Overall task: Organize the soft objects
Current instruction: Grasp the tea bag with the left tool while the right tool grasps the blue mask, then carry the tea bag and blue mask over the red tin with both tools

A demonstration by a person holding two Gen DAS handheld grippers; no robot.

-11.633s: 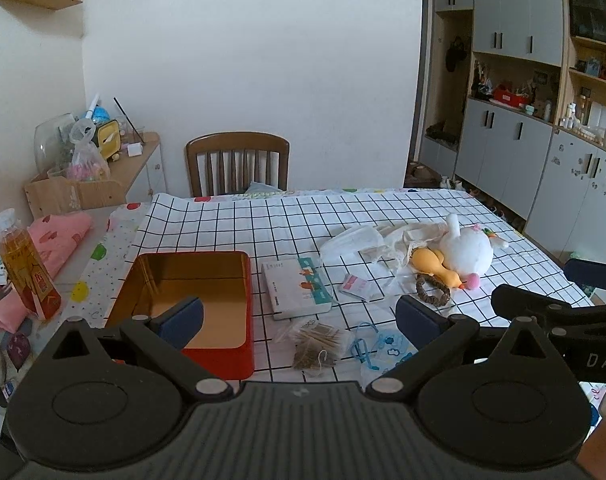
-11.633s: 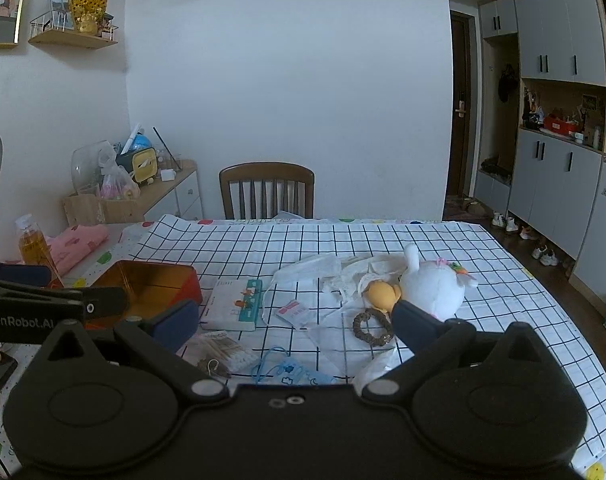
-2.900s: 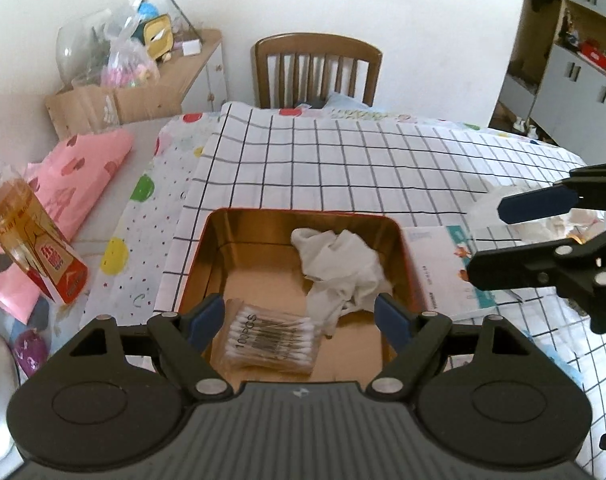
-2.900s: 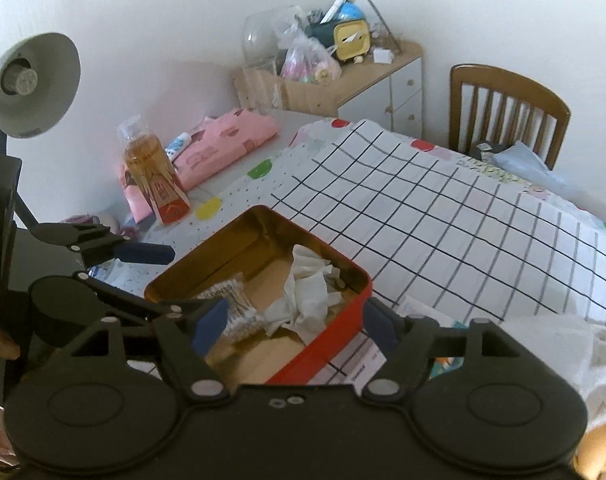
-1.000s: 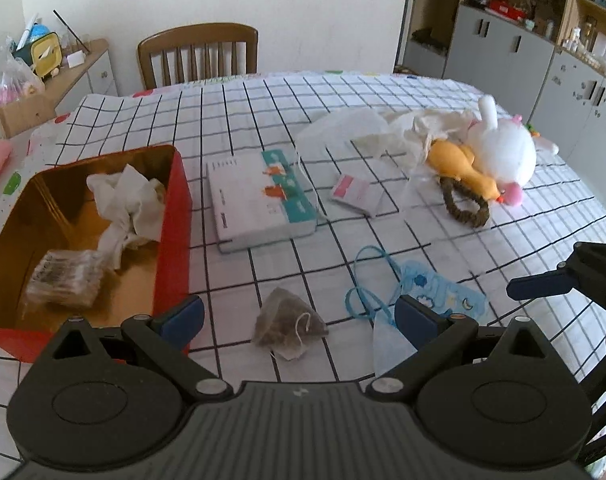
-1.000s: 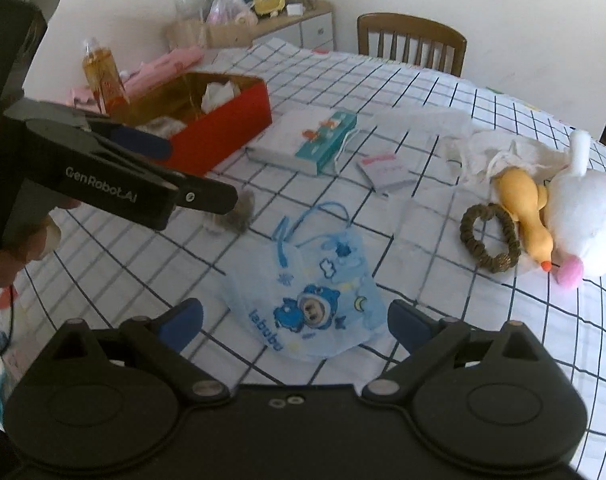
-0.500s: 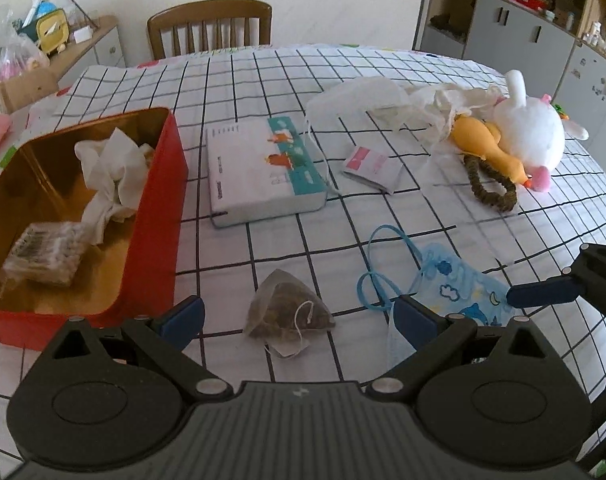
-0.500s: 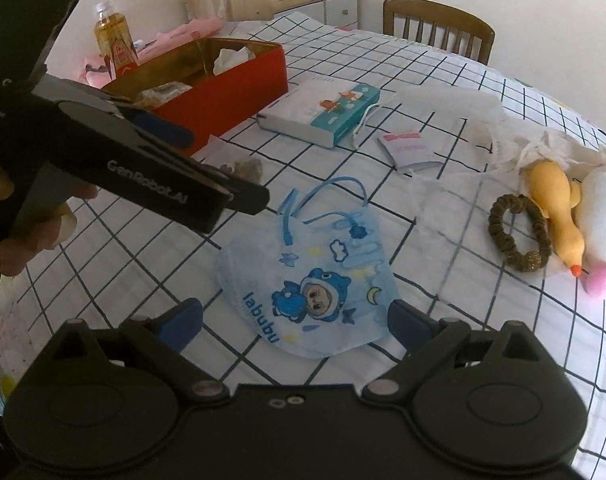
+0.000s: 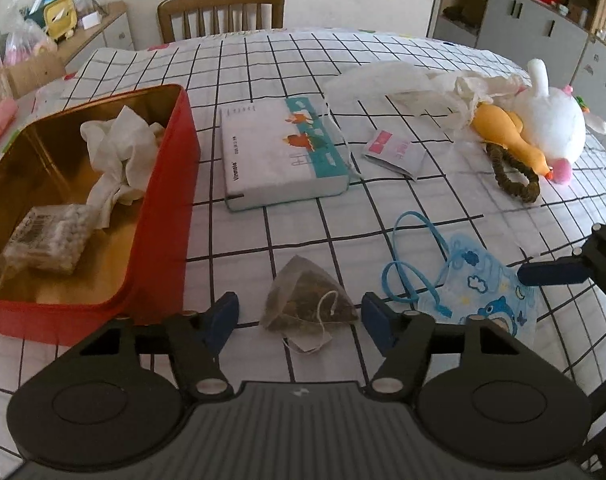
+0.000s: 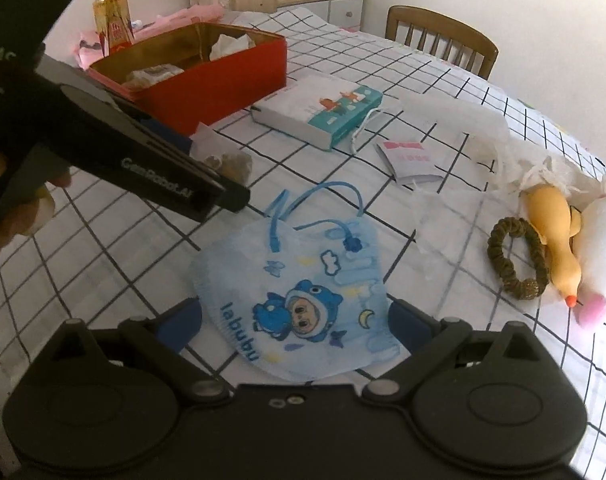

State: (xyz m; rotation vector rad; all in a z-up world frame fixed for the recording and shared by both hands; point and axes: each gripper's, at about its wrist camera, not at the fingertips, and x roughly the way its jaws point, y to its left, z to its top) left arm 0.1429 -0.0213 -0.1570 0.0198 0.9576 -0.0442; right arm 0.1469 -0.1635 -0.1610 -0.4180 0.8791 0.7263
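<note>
Left gripper (image 9: 301,318): jaws half spread and just now closing in, tea bag (image 9: 309,306) lying between the blue pads, a gap showing on each side, pads not yet pressing it.
Right gripper (image 10: 295,322): jaws wide apart, straddling the near edge of the face mask (image 10: 299,308) without contact.

Tea bag: pyramid sachet with string and paper tag, flat on the cloth, just beside the red tin (image 9: 163,216).
Face mask: child's, pale blue, cartoon print, blue ear loops curled toward the far side; lies near the tea bag.
Red tin: open, gold inside, holding a crumpled white tissue (image 9: 117,152) and a packet of cotton swabs (image 9: 49,240).

Other items on the table:
- tissue pack (image 9: 283,152), white and teal, beyond the tea bag, beside the tin
- small pink-and-white sachet (image 9: 395,152), next to the pack
- brown hair scrunchie (image 9: 515,176), touching a yellow rubber duck toy (image 9: 507,132)
- white plush toy (image 9: 551,124), against the duck
- crumpled clear plastic and white wrapping (image 9: 415,84), behind the duck

In the right wrist view the left gripper's black arm crosses in front of the tea bag and part of the tin.

Surface: table (image 9: 303,64) under a white cloth with a black grid.
Room: wooden chair (image 9: 221,12) at the far edge, low cabinet (image 9: 95,28) piled with clutter, grey cupboards (image 9: 535,28), a bottle of amber liquid (image 10: 113,20) behind the tin
</note>
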